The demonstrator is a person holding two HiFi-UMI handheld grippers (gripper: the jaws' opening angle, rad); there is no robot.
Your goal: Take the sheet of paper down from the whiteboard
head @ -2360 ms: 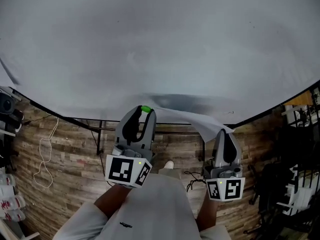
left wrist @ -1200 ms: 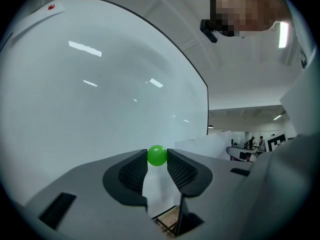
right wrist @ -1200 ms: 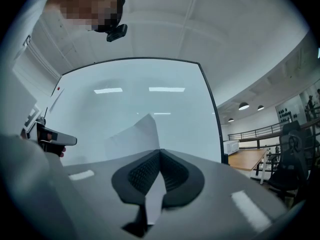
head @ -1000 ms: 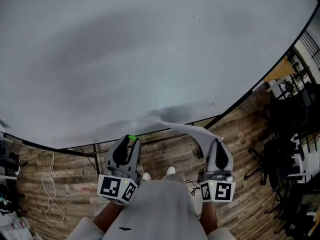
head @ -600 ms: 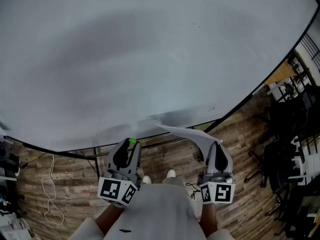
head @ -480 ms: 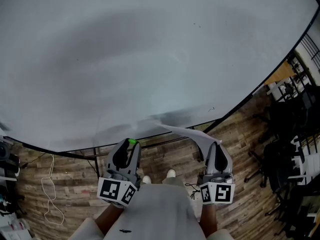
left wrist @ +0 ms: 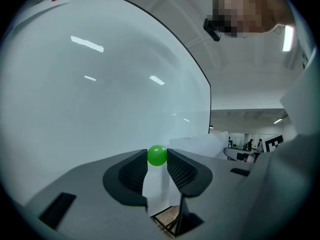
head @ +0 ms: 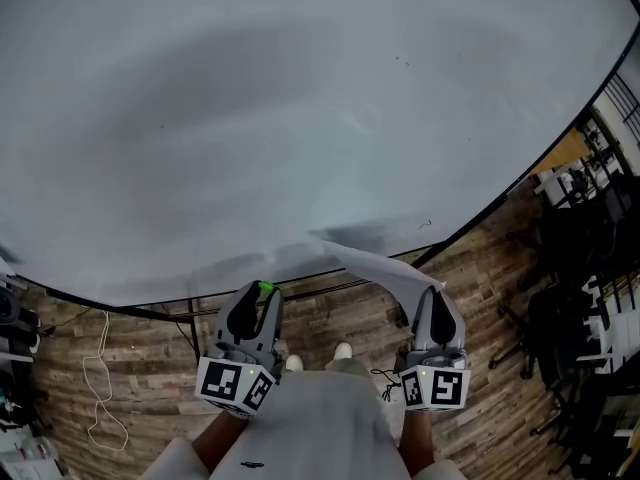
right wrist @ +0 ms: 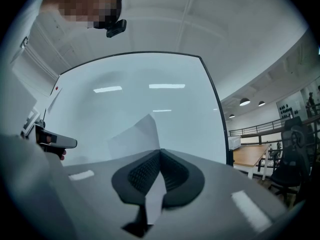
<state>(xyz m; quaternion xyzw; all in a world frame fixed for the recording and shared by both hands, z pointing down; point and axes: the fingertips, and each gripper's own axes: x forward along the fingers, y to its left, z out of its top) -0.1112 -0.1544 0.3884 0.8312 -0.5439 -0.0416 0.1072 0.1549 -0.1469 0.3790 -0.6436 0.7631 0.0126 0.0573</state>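
Observation:
The whiteboard [head: 300, 118] fills most of the head view. A white sheet of paper [head: 385, 266] curls off its lower edge, free of the board. My right gripper [head: 436, 296] is shut on the sheet's right end; in the right gripper view the paper [right wrist: 135, 136] rises out of the closed jaws. To the left, my left gripper [head: 262, 292] is shut on a small green ball magnet [head: 265, 287], which sits between the jaw tips in the left gripper view [left wrist: 157, 155]. The sheet [left wrist: 197, 145] shows to the right of those jaws, apart from them.
The board's black frame and stand [head: 195, 313] are below its edge, above a wood-plank floor [head: 130, 348]. A white cable [head: 98, 373] lies on the floor at left. Black chairs and desks [head: 590, 268] crowd the right. The person's shoes [head: 342, 350] show between the grippers.
The sheet's left end, earlier right by the green magnet, now hangs free of the left gripper. The head view has shifted. Both grippers have kept their grips and stayed in place.

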